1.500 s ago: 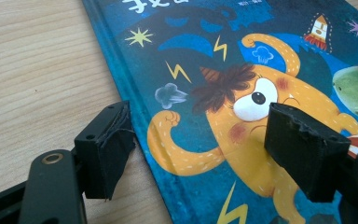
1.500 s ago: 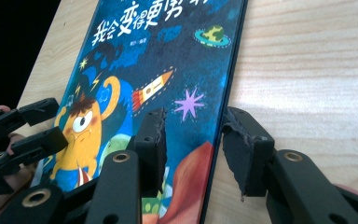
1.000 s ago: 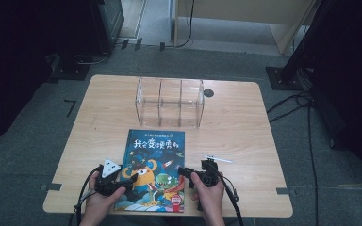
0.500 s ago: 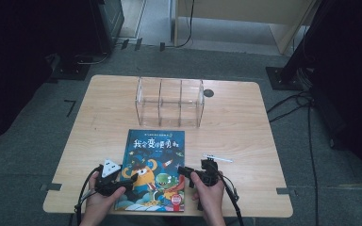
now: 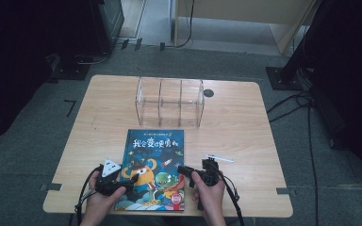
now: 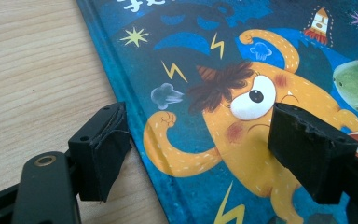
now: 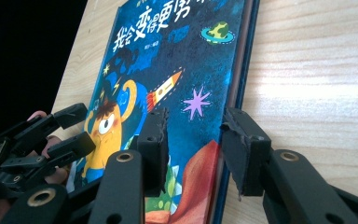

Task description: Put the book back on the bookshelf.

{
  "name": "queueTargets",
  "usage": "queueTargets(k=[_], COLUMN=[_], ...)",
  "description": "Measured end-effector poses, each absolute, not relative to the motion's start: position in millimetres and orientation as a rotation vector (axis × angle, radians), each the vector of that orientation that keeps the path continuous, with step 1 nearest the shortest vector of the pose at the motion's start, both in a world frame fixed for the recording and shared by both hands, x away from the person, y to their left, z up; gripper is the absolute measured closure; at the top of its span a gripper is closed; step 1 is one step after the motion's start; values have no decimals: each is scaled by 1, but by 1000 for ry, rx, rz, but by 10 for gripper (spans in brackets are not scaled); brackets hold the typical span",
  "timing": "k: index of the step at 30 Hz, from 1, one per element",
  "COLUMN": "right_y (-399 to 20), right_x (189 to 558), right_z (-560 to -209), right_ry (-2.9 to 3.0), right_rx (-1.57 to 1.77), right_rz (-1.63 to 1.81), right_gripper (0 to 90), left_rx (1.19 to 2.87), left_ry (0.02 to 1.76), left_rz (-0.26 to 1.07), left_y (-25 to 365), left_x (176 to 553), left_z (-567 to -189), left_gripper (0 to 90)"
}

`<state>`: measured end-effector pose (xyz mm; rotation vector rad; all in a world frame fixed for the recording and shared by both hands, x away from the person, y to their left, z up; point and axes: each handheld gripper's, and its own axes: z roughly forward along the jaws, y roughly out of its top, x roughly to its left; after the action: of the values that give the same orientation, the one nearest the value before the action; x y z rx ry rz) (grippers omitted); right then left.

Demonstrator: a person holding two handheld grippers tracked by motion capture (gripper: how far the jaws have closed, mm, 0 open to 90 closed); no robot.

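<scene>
A picture book [image 5: 154,165] with a dark blue cover and an orange cartoon creature lies flat on the wooden table [image 5: 245,132], near its front edge. My left gripper [image 5: 131,181] rests at the book's left edge. In the left gripper view its jaws [image 6: 198,144] straddle the spine edge of the book [image 6: 223,56]; they have just been opening, and the pads do not press on it. My right gripper [image 5: 183,169] sits at the book's right edge. Its jaws [image 7: 193,140] stand apart over that edge of the book [image 7: 177,60], open.
A clear plastic organizer [image 5: 169,101] with three compartments stands upright behind the book. A small white pen-like object [image 5: 218,158] lies right of the book, beside the right gripper. A dark round spot [image 5: 209,92] marks the table at the back right.
</scene>
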<state>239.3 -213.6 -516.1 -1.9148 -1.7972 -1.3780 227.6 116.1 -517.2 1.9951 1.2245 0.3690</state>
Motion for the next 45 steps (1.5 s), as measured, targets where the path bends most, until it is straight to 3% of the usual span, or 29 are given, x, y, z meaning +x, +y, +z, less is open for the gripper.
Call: queueTargets(k=[22,45], right_y=[-217,-218], right_x=[241,238], right_z=[-523,-505], right_ry=[-1747,-1835], right_rx=[-1877,-1786], right_rz=[-1353,-1431], right_gripper=[585,640], left_rx=[1999,1955], left_ry=[1223,1235], left_rz=[373,302], left_y=[116,121], left_x=[228,232], left_z=[-517,-517], left_gripper=[208,151])
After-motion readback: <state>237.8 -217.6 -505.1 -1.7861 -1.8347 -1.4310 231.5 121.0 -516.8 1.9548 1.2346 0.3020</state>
